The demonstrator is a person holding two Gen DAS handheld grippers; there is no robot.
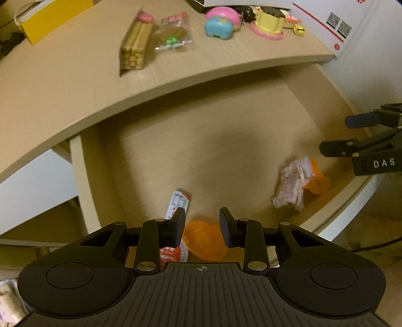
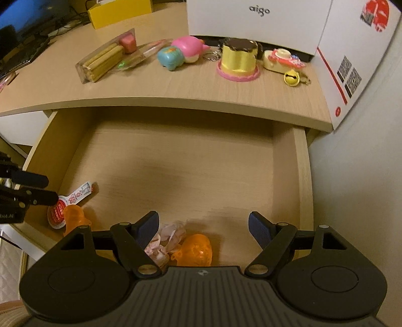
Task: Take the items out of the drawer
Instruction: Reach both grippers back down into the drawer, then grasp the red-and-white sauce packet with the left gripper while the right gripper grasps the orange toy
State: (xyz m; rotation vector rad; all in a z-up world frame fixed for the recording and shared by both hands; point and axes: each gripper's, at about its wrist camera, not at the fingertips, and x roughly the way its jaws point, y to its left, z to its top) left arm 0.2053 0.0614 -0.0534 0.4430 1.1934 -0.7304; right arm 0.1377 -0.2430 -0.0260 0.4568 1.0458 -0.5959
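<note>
The wooden drawer (image 1: pixel 83 176) (image 2: pixel 301 188) is pulled out under the desk top. Two orange jelly cups lie near its front. One cup (image 1: pixel 206 241) (image 2: pixel 72 216) has a red-and-white peeled lid; my left gripper (image 1: pixel 202 213) (image 2: pixel 51 188) hovers right over it, open, jaws astride it. The other cup (image 1: pixel 316 181) (image 2: pixel 196 251) has a crumpled pink-white lid (image 2: pixel 165 239). My right gripper (image 2: pixel 204 226) (image 1: pixel 335 134) stands wide open just above that cup, holding nothing.
On the desk top (image 2: pixel 176 88) lie a biscuit pack (image 2: pixel 105 63), a pink-and-blue squishy toy (image 2: pixel 181 51), a yellow cake toy (image 2: pixel 238 60) and a gold bell (image 2: pixel 291 76). A white box (image 2: pixel 251 22) stands behind, a yellow box (image 2: pixel 118 11) far left. A white wall (image 2: pixel 356 176) is right of the drawer.
</note>
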